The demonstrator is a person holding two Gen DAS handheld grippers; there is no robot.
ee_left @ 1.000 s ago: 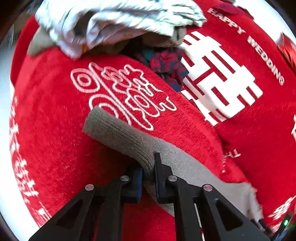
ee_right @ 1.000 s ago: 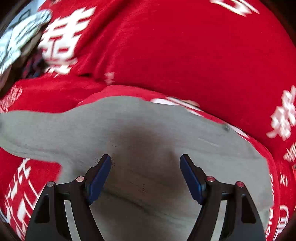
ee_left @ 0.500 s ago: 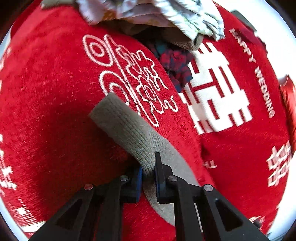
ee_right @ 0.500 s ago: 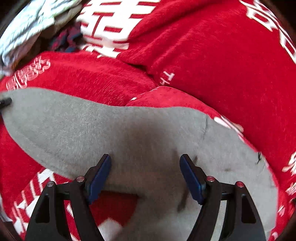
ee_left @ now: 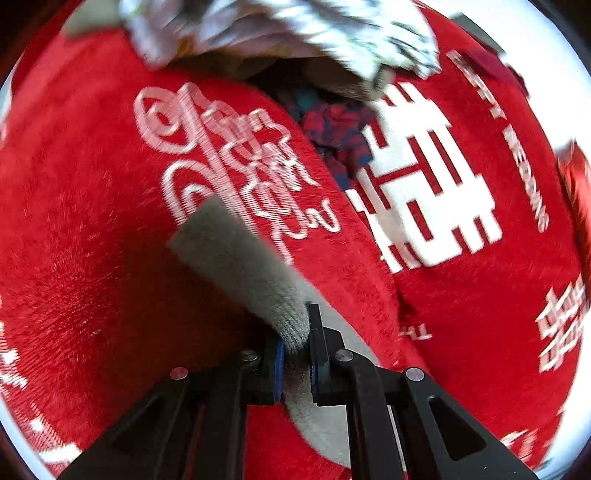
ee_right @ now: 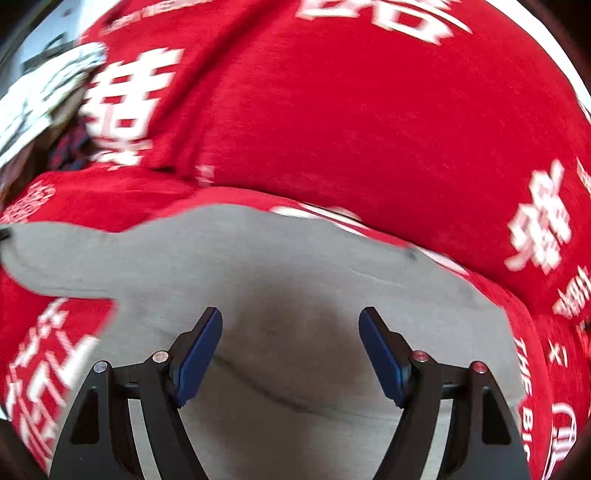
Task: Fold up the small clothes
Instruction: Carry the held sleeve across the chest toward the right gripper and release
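Left tool [ee_left: 295, 339] pinches grey sock [ee_left: 243, 266] edge; right tool [ee_right: 290, 343] spread above it

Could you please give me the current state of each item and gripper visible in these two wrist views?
left gripper: shut, pinching the grey sock.
grey sock: held by one edge, its end sticking out past the fingers, the rest lying on the red blanket.
right gripper: open, over the sock, gripping nothing.
red blanket: spread out, rumpled into folds.
clothes pile: heaped, unfolded, at the far edge.
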